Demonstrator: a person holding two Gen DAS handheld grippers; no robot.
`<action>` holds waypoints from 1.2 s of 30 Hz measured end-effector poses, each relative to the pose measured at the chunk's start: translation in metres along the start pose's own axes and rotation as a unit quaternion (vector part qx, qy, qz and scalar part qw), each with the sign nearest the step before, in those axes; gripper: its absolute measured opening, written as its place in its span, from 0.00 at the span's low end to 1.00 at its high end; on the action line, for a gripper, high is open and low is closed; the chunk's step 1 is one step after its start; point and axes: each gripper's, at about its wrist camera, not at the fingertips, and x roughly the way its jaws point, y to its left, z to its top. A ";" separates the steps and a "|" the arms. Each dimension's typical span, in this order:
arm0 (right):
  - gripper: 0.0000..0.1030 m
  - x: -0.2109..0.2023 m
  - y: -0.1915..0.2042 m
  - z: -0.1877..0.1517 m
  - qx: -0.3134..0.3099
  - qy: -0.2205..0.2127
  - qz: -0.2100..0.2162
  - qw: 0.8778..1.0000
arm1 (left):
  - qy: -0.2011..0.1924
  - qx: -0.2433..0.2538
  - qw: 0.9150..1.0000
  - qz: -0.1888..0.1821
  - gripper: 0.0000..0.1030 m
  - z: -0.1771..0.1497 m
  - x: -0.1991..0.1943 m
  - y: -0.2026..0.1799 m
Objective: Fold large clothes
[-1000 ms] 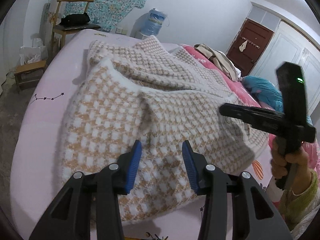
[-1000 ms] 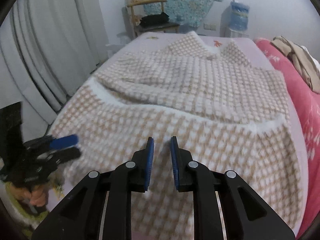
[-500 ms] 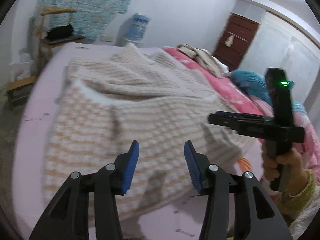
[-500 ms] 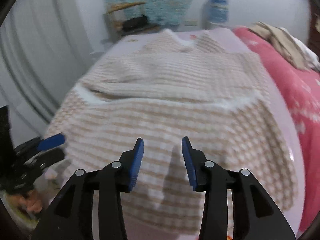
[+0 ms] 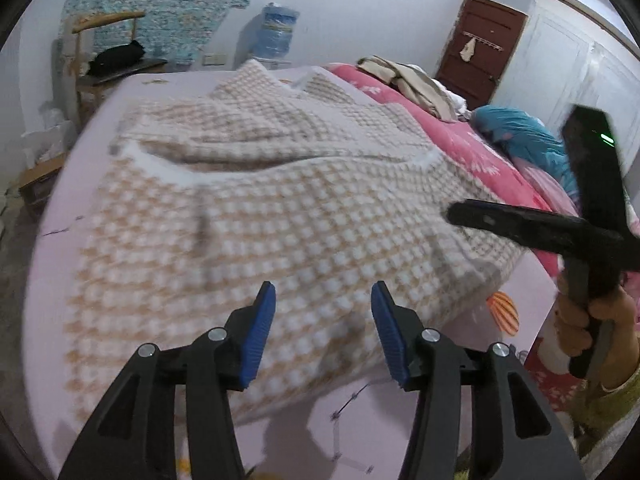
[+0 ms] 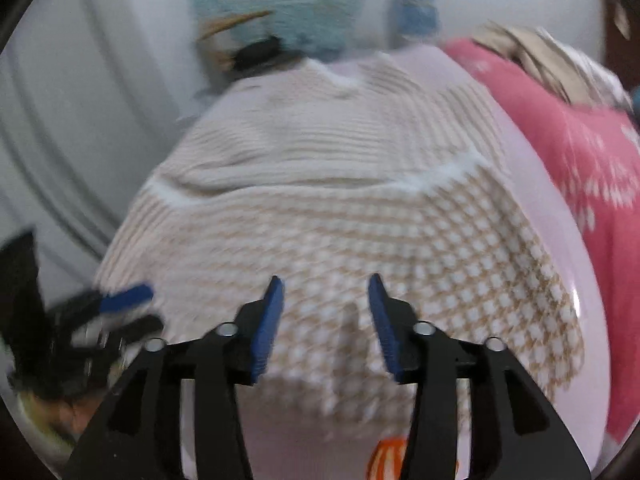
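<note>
Both grippers have pulled back as their jaws have just been opening; left gripper (image 5: 323, 322) and right gripper (image 6: 326, 320) hang empty above the checked garment (image 5: 280, 216), folded once on the bed (image 5: 52, 248). Next I'd regrasp an edge.

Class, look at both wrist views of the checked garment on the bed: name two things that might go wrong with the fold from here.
1. Both the left gripper and right gripper are open and empty, their jaws having just been opening, so the garment lies loose; its ridged top layer may slip out of line.
2. Its near hem lies close to the bed edge, so it might slide off.
</note>
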 end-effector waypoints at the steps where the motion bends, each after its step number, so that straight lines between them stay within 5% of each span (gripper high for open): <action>1: 0.50 -0.004 0.010 -0.006 -0.020 0.002 0.009 1.000 | 0.007 -0.002 1.000 0.009 0.49 -0.004 -0.002 0.004; 4: 0.59 0.005 0.030 -0.020 -0.052 0.025 0.032 0.998 | 0.030 -0.001 0.998 0.048 0.49 -0.016 0.002 0.010; 6: 0.60 0.026 0.039 -0.034 -0.066 0.054 0.005 0.996 | 0.026 -0.002 0.998 0.058 0.49 -0.019 0.005 0.009; 16: 0.62 0.003 0.040 -0.031 -0.068 0.034 0.012 0.997 | 0.014 -0.006 0.995 0.096 0.53 -0.021 -0.015 0.012; 22: 0.63 0.019 0.058 -0.046 -0.114 0.056 -0.038 0.991 | 0.017 -0.026 0.995 0.098 0.53 -0.024 -0.010 0.021; 28: 0.63 -0.012 0.025 -0.033 -0.058 0.018 -0.047 0.997 | 0.004 -0.019 0.990 0.137 0.53 -0.024 -0.019 0.030; 31: 0.64 0.002 -0.006 -0.042 -0.017 0.046 -0.074 0.996 | 0.006 -0.038 0.990 0.133 0.53 -0.028 -0.013 0.042; 36: 0.63 -0.003 -0.023 -0.045 0.008 0.046 -0.042 0.998 | 0.003 -0.043 0.991 0.128 0.53 -0.021 -0.020 0.040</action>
